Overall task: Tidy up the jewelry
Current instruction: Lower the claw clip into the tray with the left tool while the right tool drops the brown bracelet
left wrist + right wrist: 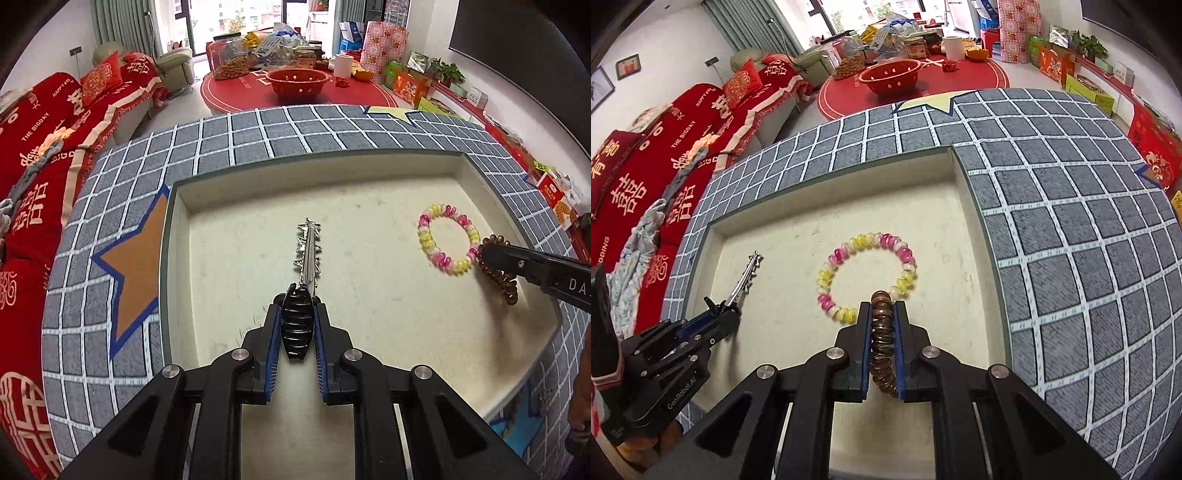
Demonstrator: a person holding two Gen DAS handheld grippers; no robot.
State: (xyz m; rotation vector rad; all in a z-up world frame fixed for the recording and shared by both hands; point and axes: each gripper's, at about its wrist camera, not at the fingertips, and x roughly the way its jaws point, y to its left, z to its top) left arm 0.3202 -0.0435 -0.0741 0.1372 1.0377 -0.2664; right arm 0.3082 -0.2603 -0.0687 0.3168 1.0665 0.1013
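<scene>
Over the cream-lined shallow square tray (pixel 369 166) set on a grey grid-patterned cloth (pixel 258 133), from left to right: the left gripper (pixel 297 314) clamps a black ribbed plastic hair claw (pixel 295 325), with a silver star-studded metal hair clip (pixel 308 251) lying just ahead of it; a pink-and-yellow spiral coil hair tie (pixel 868 277) lies on the tray floor; the right gripper (pixel 882 314) is closed tight on a brown translucent spiral coil hair tie (pixel 882 339).

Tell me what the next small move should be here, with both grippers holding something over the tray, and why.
Probably lower the right gripper a touch and open it. Its brown coil hair tie hangs just above the cream tray, beside the pink-and-yellow bracelet, with bare floor below.
</scene>
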